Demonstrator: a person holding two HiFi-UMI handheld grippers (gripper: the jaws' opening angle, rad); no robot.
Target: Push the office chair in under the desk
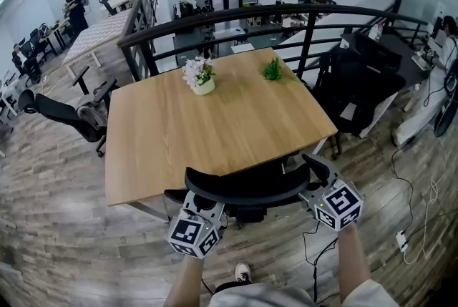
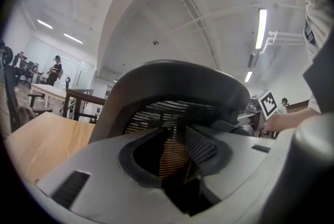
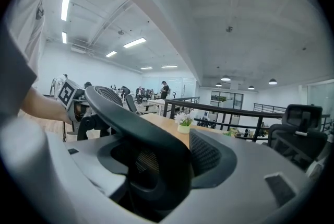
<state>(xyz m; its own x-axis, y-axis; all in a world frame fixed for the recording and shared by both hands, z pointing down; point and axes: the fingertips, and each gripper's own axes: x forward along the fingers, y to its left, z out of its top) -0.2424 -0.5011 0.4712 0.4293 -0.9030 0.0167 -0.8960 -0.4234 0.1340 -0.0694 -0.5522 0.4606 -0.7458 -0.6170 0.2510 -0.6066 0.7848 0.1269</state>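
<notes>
Two tools on one office chair, both clamped at the top rim of its back.

Head view first: left tool at the rim's left end, right tool at the right end, a forearm trailing behind each. Chair back just beside the near edge of the wooden counter, seat hidden underneath. Over on the counter's far side, a white flower pot and a small green plant, well apart from each other. Past those, a dark railing. Another black chair off to the counter's left, out on the wood floor. One shoe down at the very bottom.

Left tool view next: jaws pinching the chair back, mesh filling the narrow gap between them, grey rim arching right above. Bit of the counter's top at the left, right tool's marker cube out at the right.

Right tool view: same deal, jaws squeezed onto the black rim, rim sweeping up and left toward the other tool's cube. Flower pot and railing visible beyond.
</notes>
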